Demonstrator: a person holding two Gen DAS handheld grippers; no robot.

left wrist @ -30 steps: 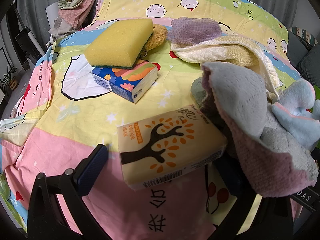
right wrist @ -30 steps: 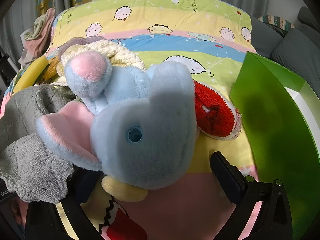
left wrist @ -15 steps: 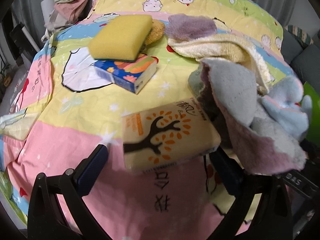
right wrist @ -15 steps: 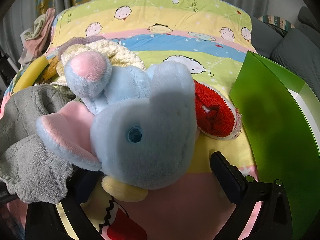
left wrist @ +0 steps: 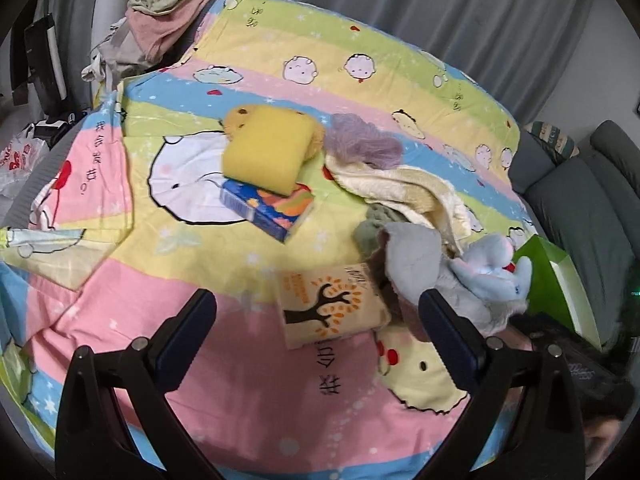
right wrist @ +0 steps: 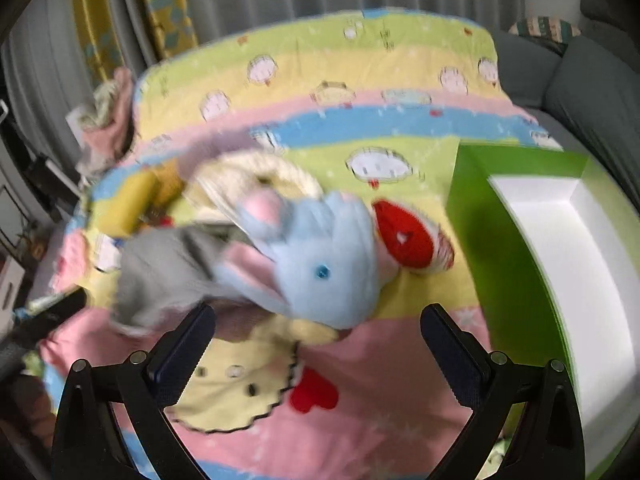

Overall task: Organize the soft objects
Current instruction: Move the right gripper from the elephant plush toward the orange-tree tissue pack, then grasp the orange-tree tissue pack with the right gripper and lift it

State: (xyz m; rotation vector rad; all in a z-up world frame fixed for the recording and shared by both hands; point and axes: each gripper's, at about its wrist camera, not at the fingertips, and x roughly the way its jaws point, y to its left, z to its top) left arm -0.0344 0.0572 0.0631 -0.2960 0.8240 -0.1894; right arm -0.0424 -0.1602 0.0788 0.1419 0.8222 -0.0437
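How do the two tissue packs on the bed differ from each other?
The blue tissue pack has a yellow sponge resting on it; the cream tree-print pack has nothing on top. The blue one lies farther from the left gripper, the cream one nearer. Both lie flat on the bedsheet.

left gripper (left wrist: 316, 316) – spread | tissue pack (left wrist: 330, 306) between fingers – untouched

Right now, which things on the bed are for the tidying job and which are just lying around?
For the job: blue plush elephant, grey cloth, cream towel, yellow sponge, green box.

Just lying about: clothes pile, grey sofa, curtains.
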